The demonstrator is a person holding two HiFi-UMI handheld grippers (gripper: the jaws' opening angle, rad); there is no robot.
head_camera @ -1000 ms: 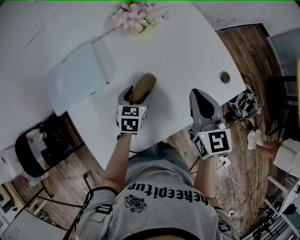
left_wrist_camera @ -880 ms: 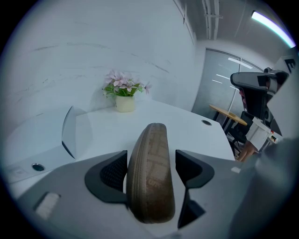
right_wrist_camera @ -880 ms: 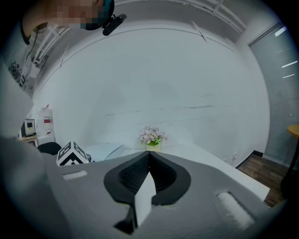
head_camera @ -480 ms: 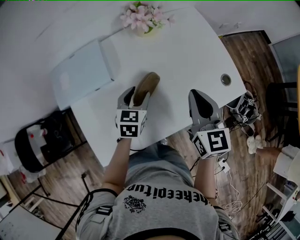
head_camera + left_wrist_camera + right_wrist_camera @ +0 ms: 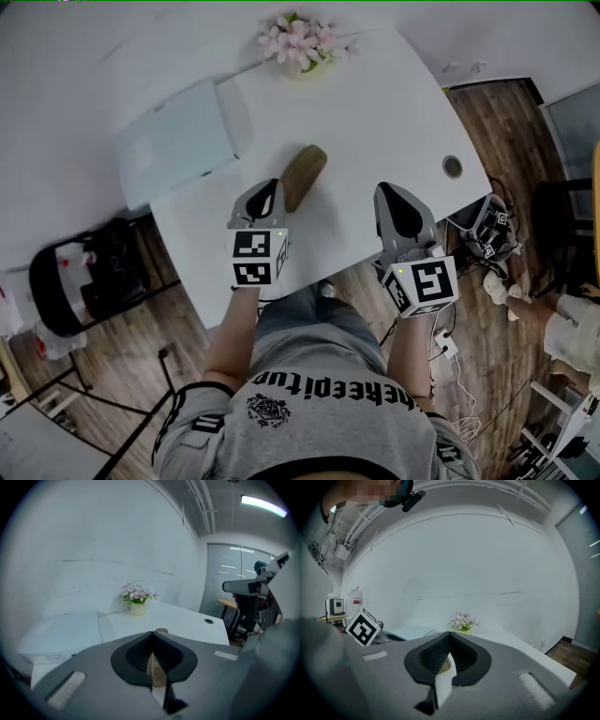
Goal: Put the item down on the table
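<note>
Brown oval item [image 5: 303, 176] lies flat on the white surface [image 5: 394, 103], near the front edge and free of both grippers.

Head view: left gripper [image 5: 266, 190] sits just beside the item's near end, tip a bit left of it, not touching. Right gripper [image 5: 394, 193] is well apart to the right, over the surface edge. Flower pot [image 5: 302, 47] at the far edge, pale flat box [image 5: 178, 142] off to the left, cable hole [image 5: 453, 167] at the right.

Left gripper view: left gripper [image 5: 153, 633] jaws have just been closing and now meet at the tips, nothing between them. The item [image 5: 161, 631] peeks over the tips on the surface beyond. Flower pot [image 5: 137, 597] further back, cable hole [image 5: 208, 620] to the right.

Right gripper view: right gripper [image 5: 450, 633] jaws together, holding nothing; only white surface and a tan edge show through the slit behind the tips. Flower pot [image 5: 462, 620] is ahead, the left gripper's marker cube [image 5: 362, 627] at the left.
</note>
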